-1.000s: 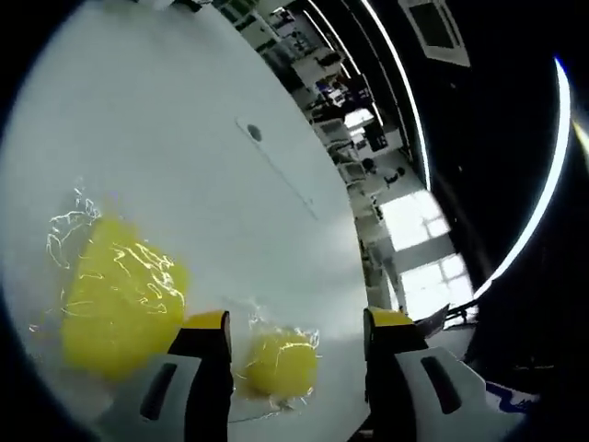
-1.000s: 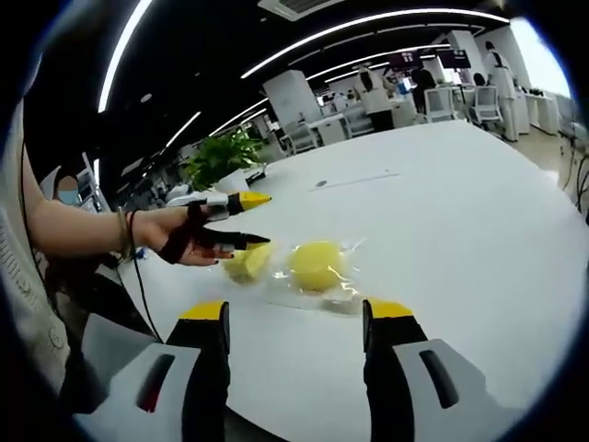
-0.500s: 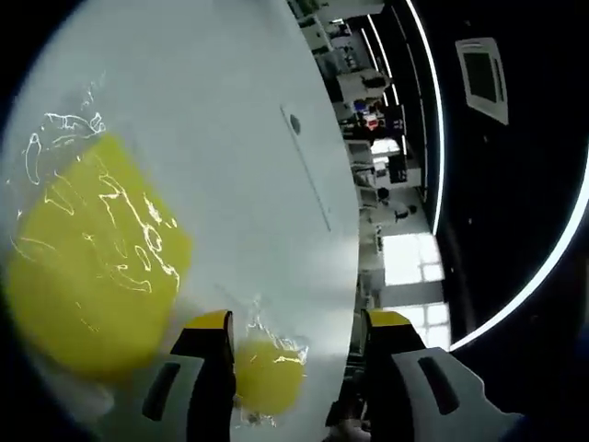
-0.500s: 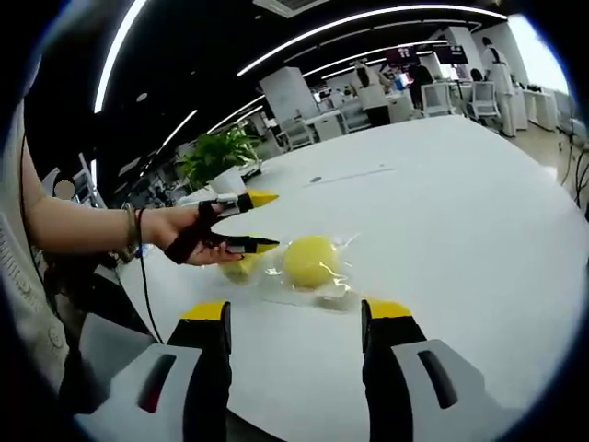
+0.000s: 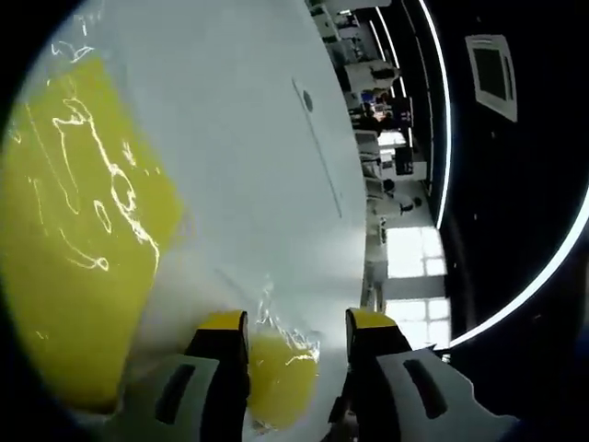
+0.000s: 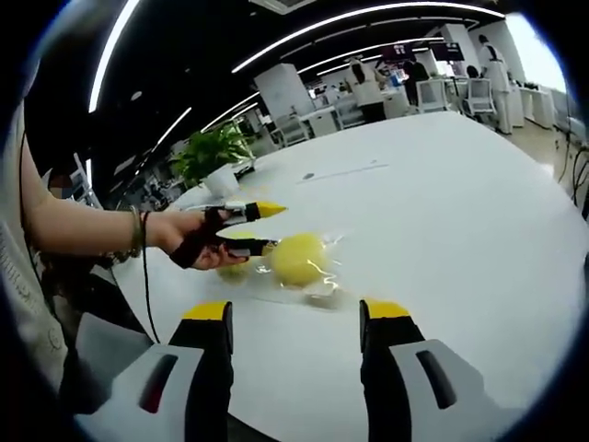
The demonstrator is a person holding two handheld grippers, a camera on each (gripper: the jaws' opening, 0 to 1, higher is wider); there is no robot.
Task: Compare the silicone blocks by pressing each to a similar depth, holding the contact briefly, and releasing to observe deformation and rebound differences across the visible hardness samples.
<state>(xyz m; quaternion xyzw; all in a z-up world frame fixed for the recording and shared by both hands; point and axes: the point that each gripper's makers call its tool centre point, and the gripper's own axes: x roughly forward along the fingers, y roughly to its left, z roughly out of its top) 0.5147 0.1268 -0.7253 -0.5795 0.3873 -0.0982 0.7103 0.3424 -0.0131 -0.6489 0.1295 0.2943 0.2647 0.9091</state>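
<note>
White tabletop (image 6: pixel 442 230) spans an open-plan office lit by ceiling light strips, and carries the two samples.

Change: over the last second the left gripper (image 5: pixel 293 327) has closed in on the samples. In the left gripper view, the large yellow silicone block in clear crinkled film (image 5: pixel 74 230) has grown to cover the area left of the jaws, and the small round yellow silicone sample in clear film (image 5: pixel 281 373) now sits between the jaw tips. The jaws have narrowed slightly but remain apart; contact with the sample cannot be confirmed. This suggests the first press is about to begin.

In the right gripper view, the left gripper (image 6: pixel 265 226) reaches the rounded yellow sample (image 6: pixel 299 258) from the left. The right gripper (image 6: pixel 294 318) hangs short of it, jaws apart and empty.

Clearance: bare tabletop lies right of and beyond the samples. The table edge runs just beyond the left jaws, so room there is limited.
</note>
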